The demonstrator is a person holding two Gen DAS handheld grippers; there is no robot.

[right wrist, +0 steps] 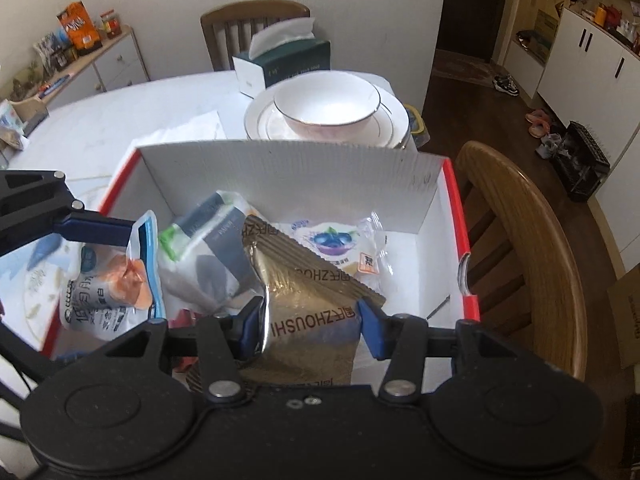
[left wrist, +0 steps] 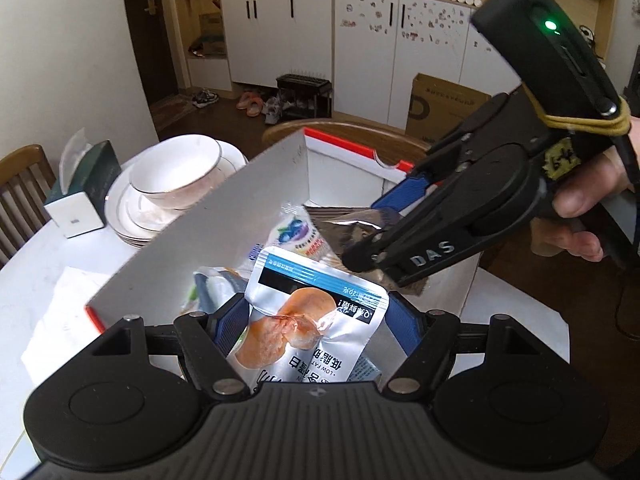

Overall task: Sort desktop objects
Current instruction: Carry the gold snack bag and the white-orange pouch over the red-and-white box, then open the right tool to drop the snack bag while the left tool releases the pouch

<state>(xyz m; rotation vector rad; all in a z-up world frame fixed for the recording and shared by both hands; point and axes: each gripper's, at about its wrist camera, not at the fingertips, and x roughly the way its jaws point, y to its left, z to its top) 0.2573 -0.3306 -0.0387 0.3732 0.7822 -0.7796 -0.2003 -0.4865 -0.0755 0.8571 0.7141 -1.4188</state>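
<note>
Both sets of fingers are busy over the white, red-edged box [right wrist: 288,168] on the tabletop [right wrist: 120,120]. Those of the left gripper [left wrist: 316,320] are clamped on a silver snack pouch [left wrist: 308,328] with an orange picture, held just above the box's near end. Those of the right gripper [right wrist: 308,320] are closed on a brown foil packet [right wrist: 308,292], its far end resting low among the other packs inside: a blueberry-printed wrapper [right wrist: 336,244] and a grey-and-white soft pack [right wrist: 208,248].

Pouch and packet look light, limp and slick; foil like this crumples and can slide out, so I'd judge a hold across the flat sealed edge safer than one on the puffy middle.

Room is tight. The box's tall back flap [right wrist: 280,176] stands just behind the packs, and stacked plates with a bowl [right wrist: 328,108] sit right beyond it, breakable if knocked. A tissue box [right wrist: 280,64] sits further back. The two grippers are near each other, so crossing paths seems the likeliest snag.
</note>
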